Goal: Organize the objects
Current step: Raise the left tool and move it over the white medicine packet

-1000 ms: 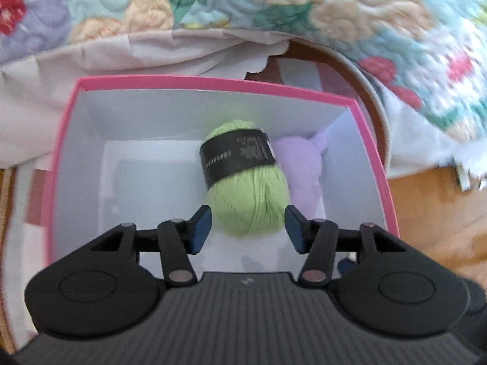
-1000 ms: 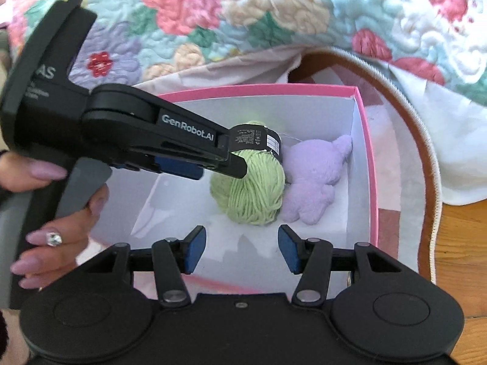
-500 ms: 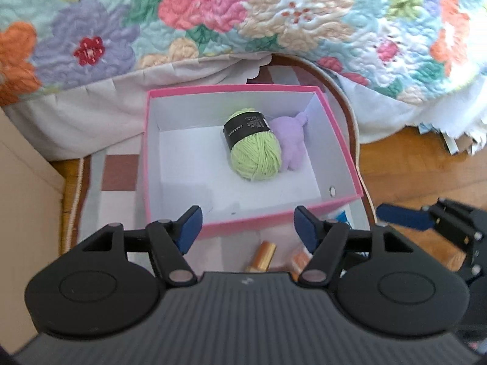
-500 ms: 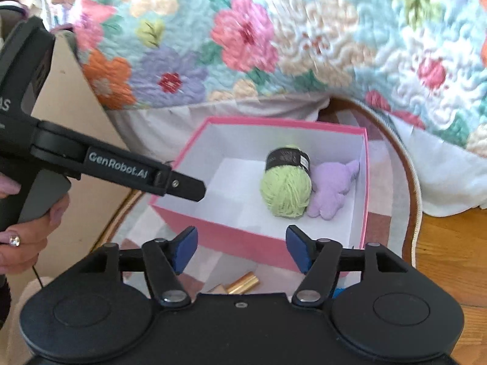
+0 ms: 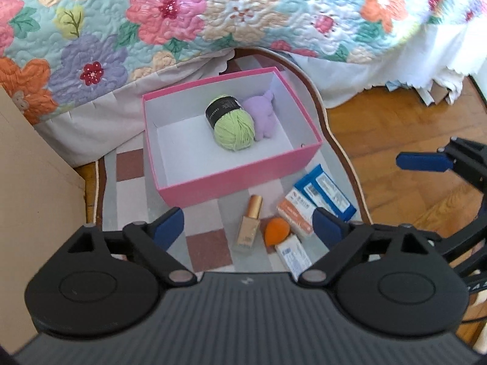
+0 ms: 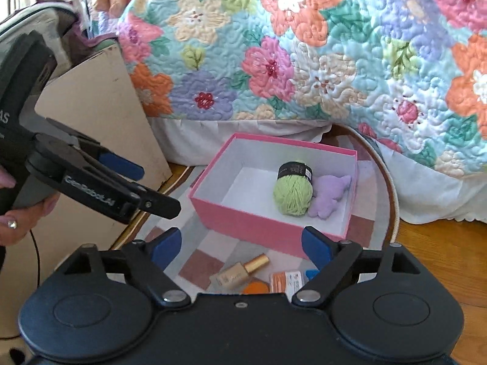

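Yarn, a green ball with a black paper band [image 5: 232, 127], lies inside the pink cardboard box [image 5: 243, 172], touching a soft purple plush toy [image 5: 264, 115]. Both are well ahead of the left tongs [image 5: 248, 224] and the right tongs [image 6: 240, 243]. Both tongs are opening wide and hold nothing. Near the left tongs, on the checked rug [image 5: 131, 188], lie a gold-capped glass bottle [image 5: 249, 222], an orange sponge [image 5: 276, 230] and small card packets [image 5: 324, 193].
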